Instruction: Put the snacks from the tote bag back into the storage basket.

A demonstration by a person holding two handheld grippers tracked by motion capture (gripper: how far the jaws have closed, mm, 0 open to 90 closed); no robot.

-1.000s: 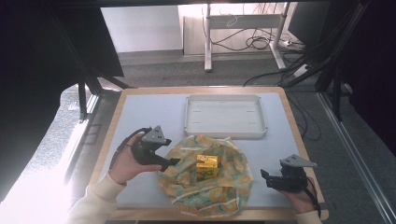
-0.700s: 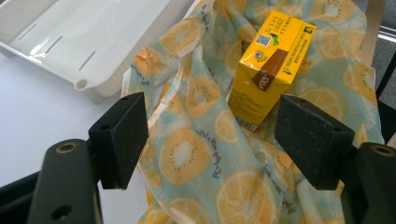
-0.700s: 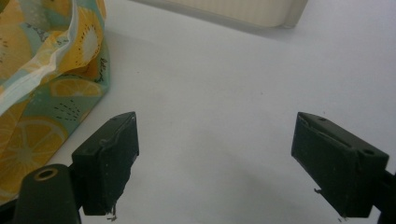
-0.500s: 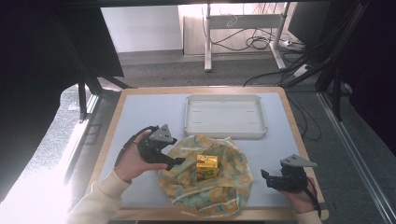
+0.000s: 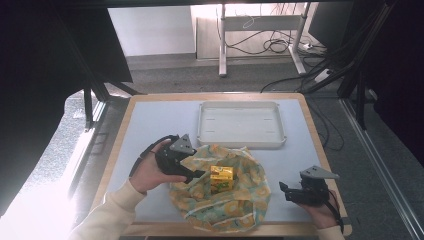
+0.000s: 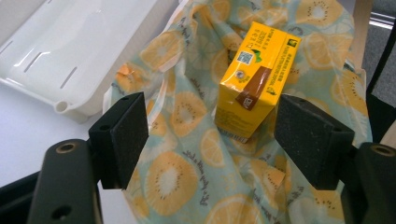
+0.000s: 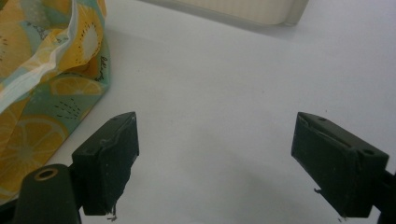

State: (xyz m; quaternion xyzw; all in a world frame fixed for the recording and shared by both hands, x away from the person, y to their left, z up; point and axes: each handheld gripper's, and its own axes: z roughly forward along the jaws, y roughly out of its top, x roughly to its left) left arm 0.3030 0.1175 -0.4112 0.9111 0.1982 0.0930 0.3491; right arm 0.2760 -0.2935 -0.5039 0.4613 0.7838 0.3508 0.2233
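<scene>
The left gripper (image 6: 210, 140) is spread wide, the yellow carton (image 6: 254, 81) standing on the fruit-print cloth (image 6: 187, 177) just ahead, nearer its right jaw; print on the carton reads only here. The right gripper (image 7: 215, 154), also spread, faces bare table (image 7: 224, 93).

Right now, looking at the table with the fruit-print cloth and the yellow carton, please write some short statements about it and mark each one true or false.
1. The yellow carton stands on the fruit-print cloth. True.
2. The left gripper is shut on the carton. False: its jaws are open, with the carton ahead between them, untouched.
3. The white tray holds the carton. False: the tray is empty and lies beyond the cloth.
4. The right gripper is open over bare table. True.
5. The right gripper holds a corner of the cloth. False: the cloth lies apart, to the side of its jaws.
</scene>
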